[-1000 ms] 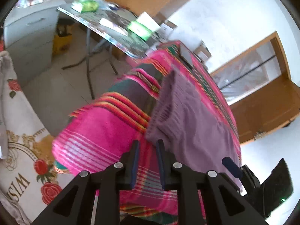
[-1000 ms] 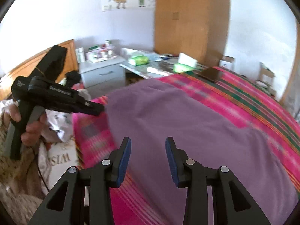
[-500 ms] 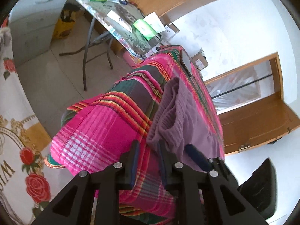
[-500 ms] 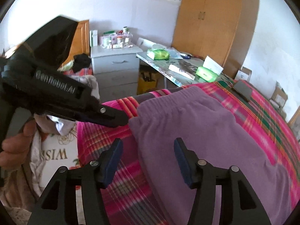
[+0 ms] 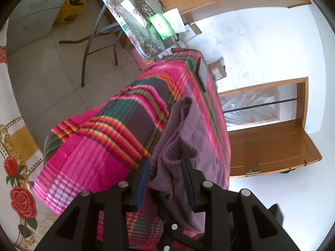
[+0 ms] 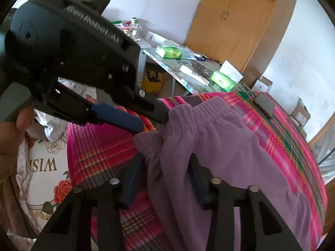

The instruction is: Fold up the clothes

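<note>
Around: phone (image 6: 264, 104) lay on blanket (image 6: 100, 144); table (image 6: 188, 71) beyond.
Trousers (image 6: 219, 138): waistband neared both grippers, legs ran away.
Left gripper (image 5: 165, 179): spread around cloth.
Right gripper (image 6: 165, 173): spread around cloth.

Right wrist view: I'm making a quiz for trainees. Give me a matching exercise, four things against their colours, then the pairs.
Things:
1. garment
2. wardrobe
3. tissue pack
4. left claw

Colours:
A. green
B. black with blue pads
C. purple
D. orange-brown wood

Pairs: 1-C, 2-D, 3-A, 4-B
</note>
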